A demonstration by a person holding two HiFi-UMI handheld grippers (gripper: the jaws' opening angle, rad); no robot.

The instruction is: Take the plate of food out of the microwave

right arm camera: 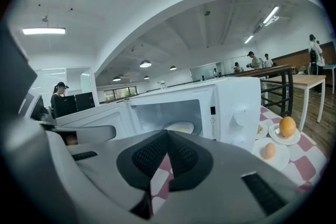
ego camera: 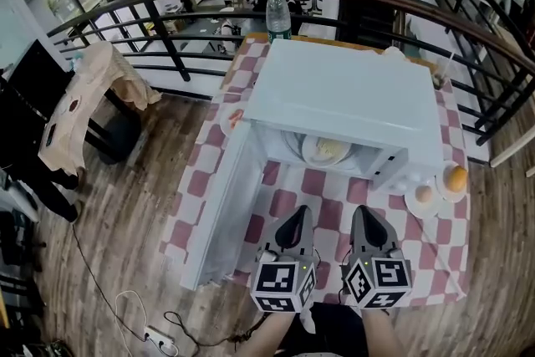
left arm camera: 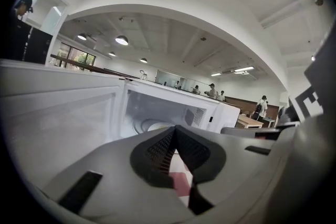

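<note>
I hold both grippers low in front of the microwave, side by side and near each other over the checked cloth. My left gripper has its jaws closed tip to tip with nothing between them; in its own view only a sliver of the cloth shows below where the pads meet. My right gripper is the same, jaws together and empty. Neither one touches the microwave. Its door stands swung wide open to my left, reaching toward me along the table's edge. The plate with the pale food sits inside the cavity, on the turntable, and I see it past my right jaws too. To the right of the microwave, just beside its control panel, are two small dishes, one bearing an orange and the nearer one an egg. A bottle stands upright behind the microwave at the table's far edge, by the railing. A power strip lies on the wooden floor to my left.
</note>
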